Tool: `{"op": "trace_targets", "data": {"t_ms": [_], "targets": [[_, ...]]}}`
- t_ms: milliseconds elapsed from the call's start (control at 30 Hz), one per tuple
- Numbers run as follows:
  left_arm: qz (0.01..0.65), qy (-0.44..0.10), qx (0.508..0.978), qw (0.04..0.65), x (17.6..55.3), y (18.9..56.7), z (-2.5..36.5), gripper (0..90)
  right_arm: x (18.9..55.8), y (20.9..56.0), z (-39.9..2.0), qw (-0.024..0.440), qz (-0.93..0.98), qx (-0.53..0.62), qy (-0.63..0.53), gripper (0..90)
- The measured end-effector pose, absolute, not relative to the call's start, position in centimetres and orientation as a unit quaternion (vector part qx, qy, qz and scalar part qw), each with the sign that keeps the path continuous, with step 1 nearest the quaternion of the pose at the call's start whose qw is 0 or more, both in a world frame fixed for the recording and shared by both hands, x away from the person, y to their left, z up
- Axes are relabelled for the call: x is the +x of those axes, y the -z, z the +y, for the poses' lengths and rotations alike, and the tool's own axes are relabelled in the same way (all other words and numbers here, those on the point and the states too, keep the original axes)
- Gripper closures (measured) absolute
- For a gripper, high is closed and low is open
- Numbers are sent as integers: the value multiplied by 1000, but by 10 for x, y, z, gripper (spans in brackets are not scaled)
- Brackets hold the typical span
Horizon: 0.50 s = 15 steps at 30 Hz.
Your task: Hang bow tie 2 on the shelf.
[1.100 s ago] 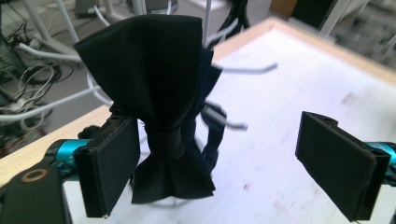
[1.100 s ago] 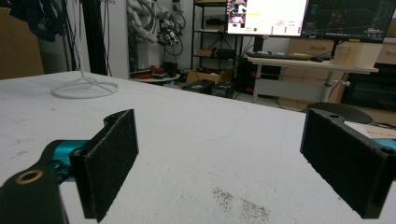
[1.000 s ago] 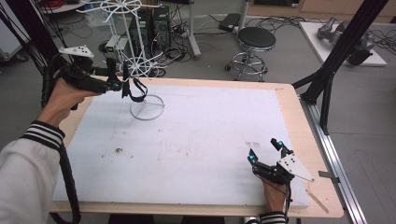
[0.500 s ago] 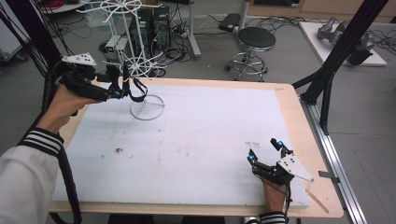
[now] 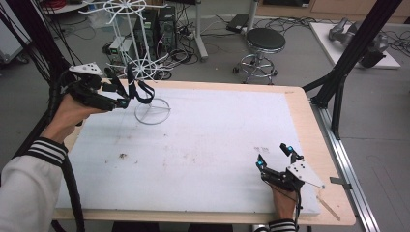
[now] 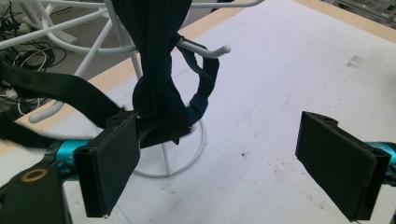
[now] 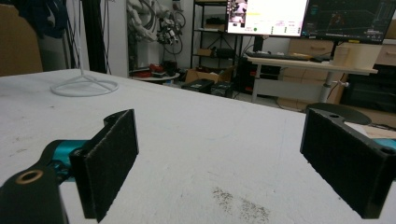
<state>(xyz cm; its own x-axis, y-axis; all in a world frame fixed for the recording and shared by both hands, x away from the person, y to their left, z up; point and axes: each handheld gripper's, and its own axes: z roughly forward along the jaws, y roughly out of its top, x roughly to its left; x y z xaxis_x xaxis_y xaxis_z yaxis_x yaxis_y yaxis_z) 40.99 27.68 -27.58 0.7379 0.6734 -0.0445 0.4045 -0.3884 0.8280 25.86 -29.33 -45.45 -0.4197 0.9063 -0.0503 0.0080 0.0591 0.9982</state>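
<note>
Left tongs (image 5: 121, 92) shifted a little toward the table's left edge since a second ago, pulling clear of the rack (image 5: 140, 58); right tongs (image 5: 275, 162) didn't move. Left jaws stood wide open, nothing between the pads. In the left gripper view the strap (image 6: 159, 88), a dark fabric loop, hung from one of the rack's white wire hooks (image 6: 205, 49), bunched and knotted at the middle, its lower end touching the inner edge of one pad (image 6: 112, 163); not gripped. Another dark band trailed past that pad, blurred. Rack stood on its round wire base at the far left corner of the white table (image 5: 217, 140). Right tongs rested low near the table's near right corner, jaws wide open and empty, pointed across the table toward the rack base (image 7: 84, 86).
</note>
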Motion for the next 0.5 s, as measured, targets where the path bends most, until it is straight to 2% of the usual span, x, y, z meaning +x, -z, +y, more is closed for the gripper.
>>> {"op": "trace_targets", "data": {"t_ms": [367,500], "targets": [[312,-168,806,474,387,285,285,143,258,454,-293,391,616,372,-575,108],[299,-188,789,503,370,297,291,144,258,454,-293,390,616,372,-575,107]]}}
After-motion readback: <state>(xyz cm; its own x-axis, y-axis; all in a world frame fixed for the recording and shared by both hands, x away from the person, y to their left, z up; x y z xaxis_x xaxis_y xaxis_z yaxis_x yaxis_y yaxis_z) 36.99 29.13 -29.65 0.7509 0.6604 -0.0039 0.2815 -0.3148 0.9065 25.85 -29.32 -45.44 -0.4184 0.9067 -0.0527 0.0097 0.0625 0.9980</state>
